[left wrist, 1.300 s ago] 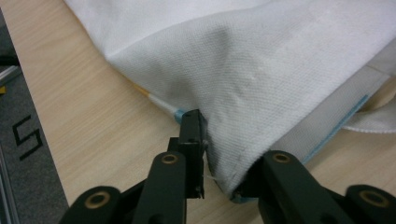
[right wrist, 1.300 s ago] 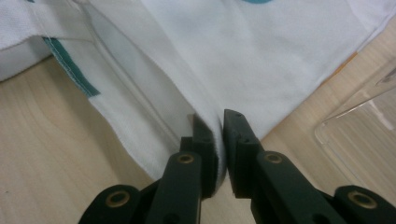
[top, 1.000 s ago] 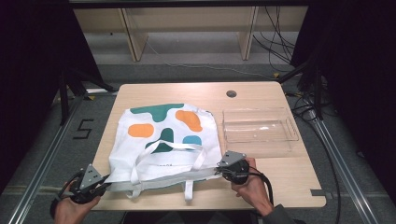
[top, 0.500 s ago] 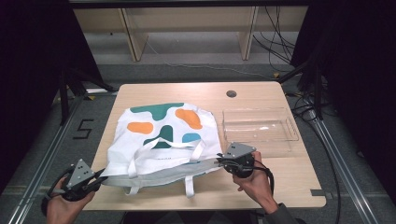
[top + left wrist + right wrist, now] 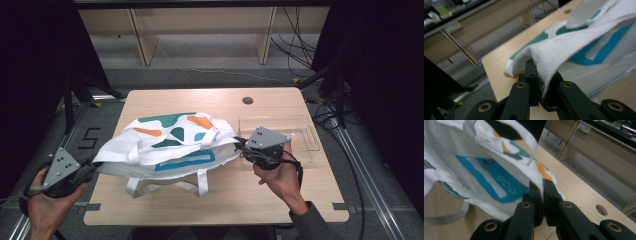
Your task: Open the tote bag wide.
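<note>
The white canvas tote bag with teal and orange shapes hangs over the tabletop, its top layer pinched at 9 o'clock by the left claw and at 3 o'clock by the right claw, both clamped on thin cloth edges. Either edge could slip free if the pull turns uneven, dropping that side. The dangling white straps might also snag the clear plastic tray at 3 o'clock.

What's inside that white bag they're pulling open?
The tote bag gapes at its mouth, showing a blue label on the inner lining. Nothing else shows inside; the raised top layer covers the deeper part.
</note>
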### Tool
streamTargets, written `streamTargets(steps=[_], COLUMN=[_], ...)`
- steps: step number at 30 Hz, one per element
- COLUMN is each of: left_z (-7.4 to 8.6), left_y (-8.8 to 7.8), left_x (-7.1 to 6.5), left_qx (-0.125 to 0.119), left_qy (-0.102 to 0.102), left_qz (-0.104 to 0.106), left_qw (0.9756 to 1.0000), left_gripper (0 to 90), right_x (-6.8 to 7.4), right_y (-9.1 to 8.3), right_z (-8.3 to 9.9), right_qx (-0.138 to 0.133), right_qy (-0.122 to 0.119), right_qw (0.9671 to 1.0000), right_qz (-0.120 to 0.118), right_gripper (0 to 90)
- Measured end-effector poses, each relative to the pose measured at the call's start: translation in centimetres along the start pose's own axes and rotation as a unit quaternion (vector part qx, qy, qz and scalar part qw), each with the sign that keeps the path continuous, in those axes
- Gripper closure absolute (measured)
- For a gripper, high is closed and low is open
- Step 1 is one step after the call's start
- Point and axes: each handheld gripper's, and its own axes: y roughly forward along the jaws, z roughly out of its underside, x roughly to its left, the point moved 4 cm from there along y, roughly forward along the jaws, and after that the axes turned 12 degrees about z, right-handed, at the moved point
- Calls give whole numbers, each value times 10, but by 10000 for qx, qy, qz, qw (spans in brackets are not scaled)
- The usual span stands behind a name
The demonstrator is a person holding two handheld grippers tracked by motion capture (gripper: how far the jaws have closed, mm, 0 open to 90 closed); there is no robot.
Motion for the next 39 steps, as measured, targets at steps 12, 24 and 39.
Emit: streamTargets(steps=[12, 24, 39], left_z=[-51, -90, -77], left_y=[-31, -40, -8], left_x=[19, 34, 60], left_qx=[-654, -838, -802], left_qy=[-48, -12, -573], left_qz=[-252, -262, -126], left_qw=[9975, 9961, 9951], left_gripper=[836, 840, 835], right_x=[-31, -46, -58], right_y=[-20, -28, 3], right_z=[-60, -99, -88], right_qx=[-453, -557, -325], right_qy=[74, -186, 68], right_qw=[9989, 9981, 9992], right_qz=[1, 175, 205], right_gripper=[875, 888, 887])
